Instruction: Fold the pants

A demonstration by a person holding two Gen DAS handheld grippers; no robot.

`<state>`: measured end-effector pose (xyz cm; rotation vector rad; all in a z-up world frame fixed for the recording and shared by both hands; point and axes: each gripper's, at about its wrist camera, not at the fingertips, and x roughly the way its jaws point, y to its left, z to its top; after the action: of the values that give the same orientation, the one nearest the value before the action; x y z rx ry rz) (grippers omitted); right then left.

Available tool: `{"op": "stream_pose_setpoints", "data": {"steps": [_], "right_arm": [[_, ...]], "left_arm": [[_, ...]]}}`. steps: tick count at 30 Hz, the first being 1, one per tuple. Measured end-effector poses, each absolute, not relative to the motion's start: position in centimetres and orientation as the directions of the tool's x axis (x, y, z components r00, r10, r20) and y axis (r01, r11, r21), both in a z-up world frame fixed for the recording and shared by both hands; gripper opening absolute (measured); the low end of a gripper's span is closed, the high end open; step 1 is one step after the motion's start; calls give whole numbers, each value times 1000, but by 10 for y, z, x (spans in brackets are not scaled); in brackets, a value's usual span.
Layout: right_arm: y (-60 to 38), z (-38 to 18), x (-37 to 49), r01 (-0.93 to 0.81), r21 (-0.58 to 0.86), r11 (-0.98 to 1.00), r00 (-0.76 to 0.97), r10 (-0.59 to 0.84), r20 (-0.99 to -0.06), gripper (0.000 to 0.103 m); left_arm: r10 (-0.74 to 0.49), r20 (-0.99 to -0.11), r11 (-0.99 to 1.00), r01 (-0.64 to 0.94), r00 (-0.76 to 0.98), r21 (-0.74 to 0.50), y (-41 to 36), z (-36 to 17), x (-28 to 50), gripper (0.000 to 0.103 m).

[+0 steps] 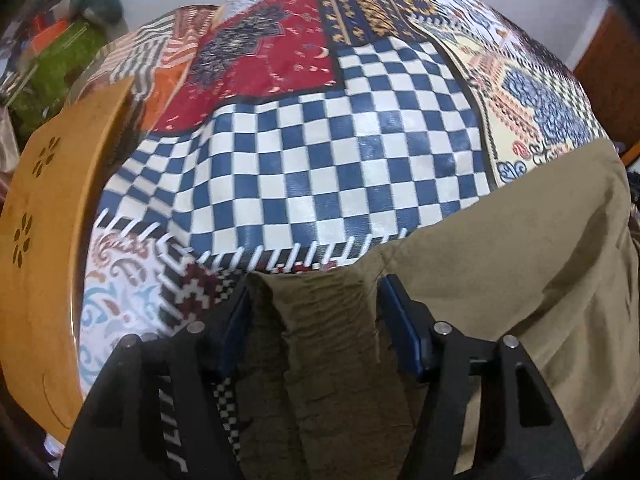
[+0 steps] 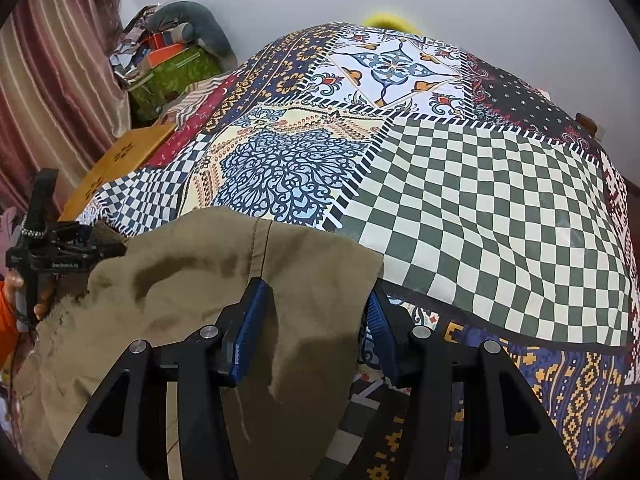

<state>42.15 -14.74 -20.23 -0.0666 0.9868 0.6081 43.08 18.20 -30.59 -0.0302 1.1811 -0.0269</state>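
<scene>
**Inspector A:** Location of the pants (image 1: 500, 264)?

**Inspector B:** Khaki, lying bunched on a patchwork bedspread (image 1: 320, 152), at its near edge. A wooden board (image 1: 44, 216) borders the bedspread on the left side of the left wrist view.

**Inspector A:** Left hand-held gripper (image 1: 314, 332)?

**Inspector B:** Jaws partly apart, a gathered, ribbed band of the pants between the blue pads (image 1: 404, 336). Cloth meets both pads; I cannot tell whether they press on it.

**Inspector A:** Right hand-held gripper (image 2: 316, 332)?

**Inspector B:** Partly apart also, straddling a corner of the pants (image 2: 312, 280) beside a stitched seam. The left pad touches cloth; the right sits at the fabric's edge. Firm clamping cannot be confirmed.

**Inspector A:** Anything else?

**Inspector B:** The right wrist view shows a hand (image 2: 40, 304) holding the other gripper at the pants' far left. Piled belongings (image 2: 176, 60) sit beyond the bed.
</scene>
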Motion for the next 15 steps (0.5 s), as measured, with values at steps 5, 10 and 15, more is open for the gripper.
{"op": "stream_pose_setpoints", "data": {"steps": [5,10,15], "right_arm": [[-146,-202,422,-525,222,821,399,468,-789,39],[-145,-198,421,-513,202,834,434,456,-777,16],[-146,-196,419,-509,194,839,444,448,-776,10]], "left_arm": [[-41,-925,999,25,379,-34,178,-305,430,58],[-34,-921,999,-19,389,-44,181,-295,425,42],[21,-914,1000,1,405,23,173,-282,420,22]]}}
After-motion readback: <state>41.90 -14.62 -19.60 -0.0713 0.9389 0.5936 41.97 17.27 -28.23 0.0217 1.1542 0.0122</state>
